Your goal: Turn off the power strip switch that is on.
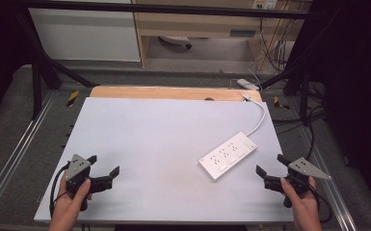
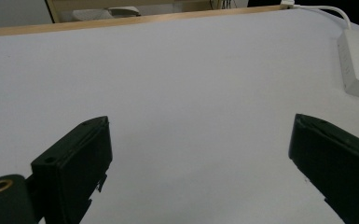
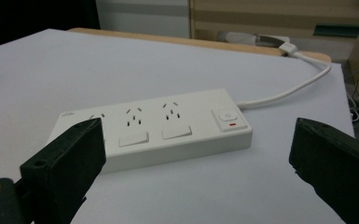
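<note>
White power strip lies just beyond the right claw; both claws gape wide, empty.

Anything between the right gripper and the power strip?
Nothing visible. The right gripper is open, jaws wide apart, and the power strip lies just ahead of it on bare white table. Its cable trails off the far end, away from the gripper.

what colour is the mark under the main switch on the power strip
Red: a small red bar on the switch at the cord end of the white power strip, clearest in the right gripper view.
</note>
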Motion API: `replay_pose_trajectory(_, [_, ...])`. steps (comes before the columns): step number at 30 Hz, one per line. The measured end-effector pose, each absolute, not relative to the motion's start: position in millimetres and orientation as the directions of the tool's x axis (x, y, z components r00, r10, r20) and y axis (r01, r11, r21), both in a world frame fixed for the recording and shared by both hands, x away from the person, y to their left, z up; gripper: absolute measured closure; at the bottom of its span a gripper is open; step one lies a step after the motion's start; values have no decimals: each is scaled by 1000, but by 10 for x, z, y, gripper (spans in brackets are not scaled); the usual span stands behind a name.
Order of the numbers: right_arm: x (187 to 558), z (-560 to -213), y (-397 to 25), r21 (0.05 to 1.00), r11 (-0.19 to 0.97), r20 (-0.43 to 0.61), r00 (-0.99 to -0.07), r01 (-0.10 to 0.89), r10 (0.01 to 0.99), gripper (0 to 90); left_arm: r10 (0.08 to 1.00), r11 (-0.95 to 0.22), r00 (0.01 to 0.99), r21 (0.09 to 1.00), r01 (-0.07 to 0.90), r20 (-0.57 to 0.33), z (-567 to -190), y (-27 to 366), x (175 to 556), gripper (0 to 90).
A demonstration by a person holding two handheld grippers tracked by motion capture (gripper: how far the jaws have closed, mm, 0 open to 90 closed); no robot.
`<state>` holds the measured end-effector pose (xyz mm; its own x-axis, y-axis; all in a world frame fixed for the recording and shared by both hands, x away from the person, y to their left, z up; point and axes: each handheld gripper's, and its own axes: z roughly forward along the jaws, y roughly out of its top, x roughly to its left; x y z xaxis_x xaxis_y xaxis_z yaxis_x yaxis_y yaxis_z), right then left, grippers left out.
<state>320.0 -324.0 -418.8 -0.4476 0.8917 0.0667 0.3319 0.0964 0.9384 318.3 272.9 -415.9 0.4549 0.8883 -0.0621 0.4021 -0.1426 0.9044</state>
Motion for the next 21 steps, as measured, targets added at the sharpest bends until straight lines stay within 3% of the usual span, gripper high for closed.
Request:
replay_pose_trajectory(10, [3264, -4339, -3118, 892, 176, 62, -498, 416, 865, 37, 886, -146, 459, 903, 403, -62, -4161, 2720, 3184, 61])
replay_pose_trajectory(21, [3295, -4419, -2976, 864, 231, 64, -554, 447, 830, 35, 885, -151, 462, 902, 404, -59, -4164, 2715, 3182, 61])
